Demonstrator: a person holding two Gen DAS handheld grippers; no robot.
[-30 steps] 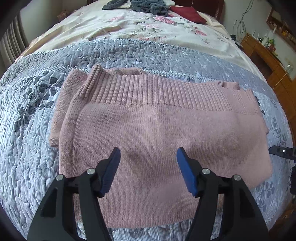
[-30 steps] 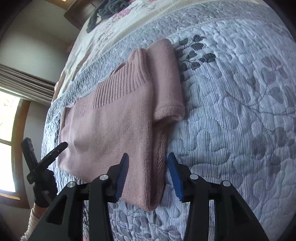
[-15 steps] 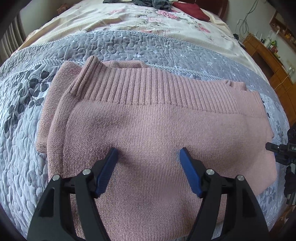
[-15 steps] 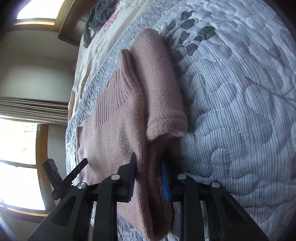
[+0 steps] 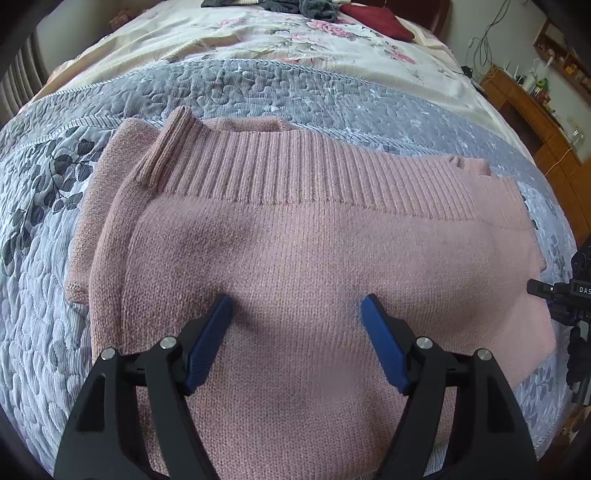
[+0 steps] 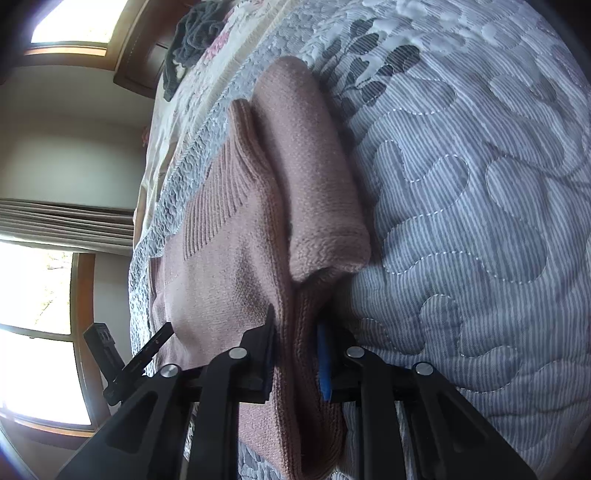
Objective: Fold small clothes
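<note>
One pink sweater (image 5: 314, 258) flat on grey quilt (image 5: 44, 258): left gripper (image 5: 295, 314) spread wide above its middle, right gripper (image 6: 295, 332) clamped on its folded side edge.

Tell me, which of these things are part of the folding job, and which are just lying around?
Part of the job:
- pink sweater, partly folded on the grey quilt
- right gripper, closed on the sweater's edge
- left gripper, open above the sweater

Just lying about:
- dark grey clothes at the far end of the bed
- dark red garment beside them
- wooden cabinet
</note>
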